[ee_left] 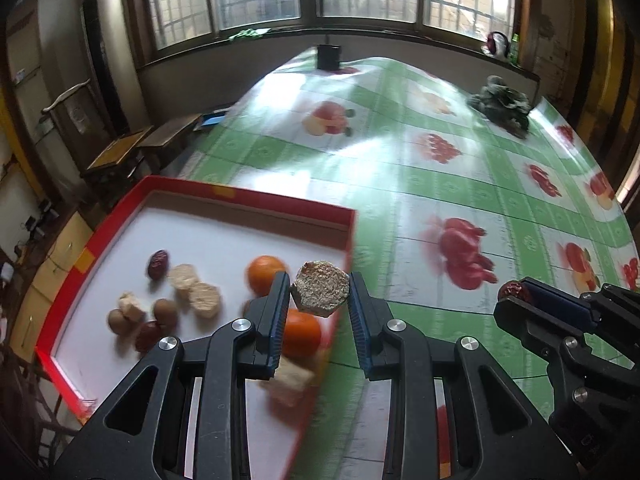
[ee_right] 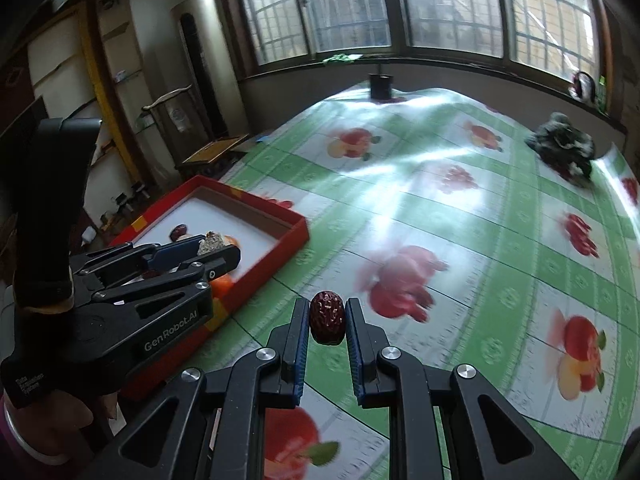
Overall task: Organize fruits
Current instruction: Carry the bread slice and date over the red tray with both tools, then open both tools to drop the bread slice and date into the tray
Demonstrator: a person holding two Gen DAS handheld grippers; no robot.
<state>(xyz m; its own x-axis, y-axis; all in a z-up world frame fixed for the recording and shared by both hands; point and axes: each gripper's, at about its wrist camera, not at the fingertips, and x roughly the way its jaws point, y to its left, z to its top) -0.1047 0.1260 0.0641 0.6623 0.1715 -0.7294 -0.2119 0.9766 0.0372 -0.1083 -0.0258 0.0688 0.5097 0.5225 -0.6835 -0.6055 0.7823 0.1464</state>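
Observation:
My left gripper (ee_left: 320,294) is shut on a hexagonal sesame cake (ee_left: 320,290), held above the right rim of the red tray (ee_left: 248,196). Inside the tray lie two oranges (ee_left: 266,274), several red dates (ee_left: 158,264), pale cake pieces (ee_left: 194,286) and brown round fruits (ee_left: 164,312). My right gripper (ee_right: 327,320) is shut on a dark red date (ee_right: 327,316) over the green fruit-print tablecloth (ee_right: 460,208), to the right of the tray (ee_right: 296,236). The right gripper (ee_left: 516,294) also shows at the lower right of the left wrist view, the left gripper (ee_right: 218,246) at the left of the right wrist view.
A dark crumpled cloth (ee_left: 502,102) lies at the table's far right. A black cup (ee_left: 328,56) stands at the far edge under the windows. Wooden stools (ee_left: 120,156) stand on the floor left of the table. A person's hand (ee_right: 44,280) holds the left gripper.

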